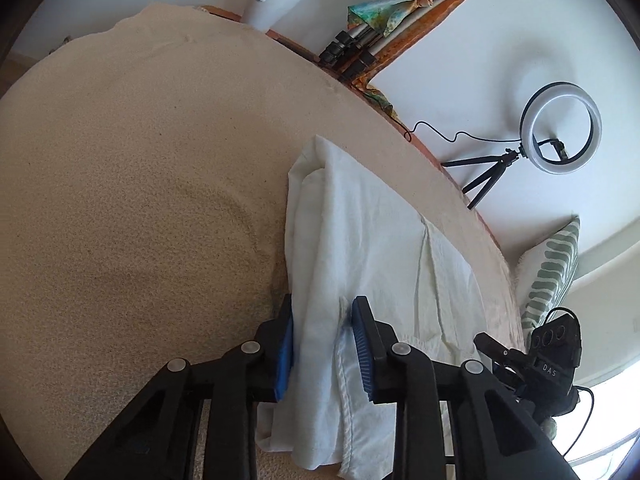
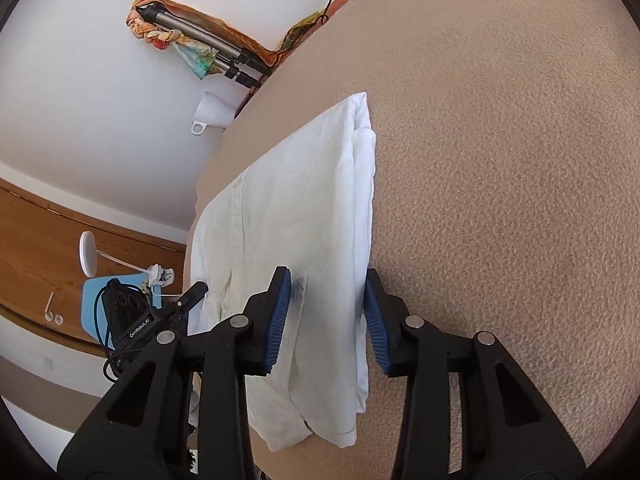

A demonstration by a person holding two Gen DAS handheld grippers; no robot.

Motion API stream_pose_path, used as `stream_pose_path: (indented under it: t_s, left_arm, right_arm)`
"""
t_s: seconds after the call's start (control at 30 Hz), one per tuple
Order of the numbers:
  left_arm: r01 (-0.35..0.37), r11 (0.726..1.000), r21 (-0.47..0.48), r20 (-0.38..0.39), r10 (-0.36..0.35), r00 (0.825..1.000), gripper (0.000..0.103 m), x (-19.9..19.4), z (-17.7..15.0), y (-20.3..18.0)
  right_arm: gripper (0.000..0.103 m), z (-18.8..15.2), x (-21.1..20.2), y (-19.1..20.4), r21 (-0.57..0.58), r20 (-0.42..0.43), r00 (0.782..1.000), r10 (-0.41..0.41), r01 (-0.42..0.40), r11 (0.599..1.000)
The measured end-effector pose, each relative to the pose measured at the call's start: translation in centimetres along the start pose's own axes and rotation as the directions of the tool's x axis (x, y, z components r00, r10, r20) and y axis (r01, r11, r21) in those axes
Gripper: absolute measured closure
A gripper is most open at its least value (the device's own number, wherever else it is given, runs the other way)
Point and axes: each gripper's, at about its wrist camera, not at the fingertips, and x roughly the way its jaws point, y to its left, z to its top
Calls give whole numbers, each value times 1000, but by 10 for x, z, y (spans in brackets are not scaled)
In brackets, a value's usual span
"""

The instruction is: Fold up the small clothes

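The left claw (image 1: 322, 312) stands narrowly parted with a bunched ridge of the white garment (image 1: 360, 240) between its blue pads, which touch the cloth on both sides, while the right claw (image 2: 328, 288) stands wider, straddling the garment's near edge with its right pad off the fabric. The garment lies folded lengthwise on the beige-covered worktop (image 1: 140, 180), near its edge. Beyond the far edge are a ring light (image 1: 564, 128), a folded tripod (image 1: 360, 44) and a white mug (image 1: 272, 2).
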Motion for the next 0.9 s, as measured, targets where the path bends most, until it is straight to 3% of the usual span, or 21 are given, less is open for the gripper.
stream_pose_path:
  t_s: [0.1,0.27,0.57,0.9]
  left_arm:
    - [-61,995,79,36,58,998,87,-6,-6,-15]
    - [-130,973,191,99,112,989,92,-17,-13,-42]
    - [-127,940,317,171,75,982,94,-44,-27,-88]
    - [-77,909,410,206,-10,978,94,-62,-38,-144]
  right_arm:
    - [75,-3,3,21,-98,15,995,-101,102,990]
    - [87,-6,-4,45,-203,54,983,-178,186,961]
    - [91,-16,-38,95,-371,141,966,-215,253,893]
    - [91,-19,-98,118,-433,235,950,-207,293,852]
